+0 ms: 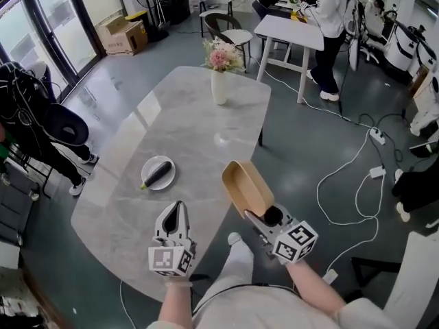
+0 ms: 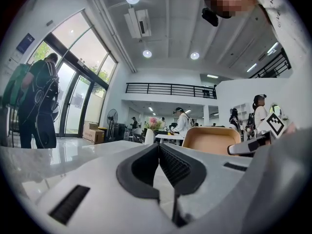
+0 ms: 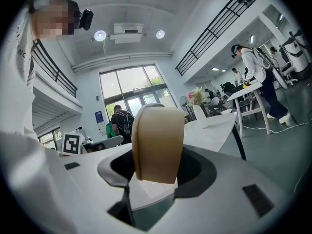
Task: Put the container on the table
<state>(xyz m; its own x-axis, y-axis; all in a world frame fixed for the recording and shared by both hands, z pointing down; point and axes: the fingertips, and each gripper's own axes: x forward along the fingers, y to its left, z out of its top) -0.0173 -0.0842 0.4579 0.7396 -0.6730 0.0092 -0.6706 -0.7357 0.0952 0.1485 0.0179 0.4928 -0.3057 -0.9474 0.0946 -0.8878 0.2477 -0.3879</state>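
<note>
Container point(image 1: 247, 187) hangs tilted beside the table's point(image 1: 192, 115) near right edge, its end wall clamped in the right tool point(image 1: 259, 218) for carrying over. Left tool point(image 1: 175, 214) hovers over the table, closed and empty.

Right gripper point(image 3: 157, 179) clamps the tan container point(image 3: 158, 143).

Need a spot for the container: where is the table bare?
Widest bare stretch: the table between plate and vase. Also bare: from the plate to the edge beside the container. Tightest between plate and left claw.
</note>
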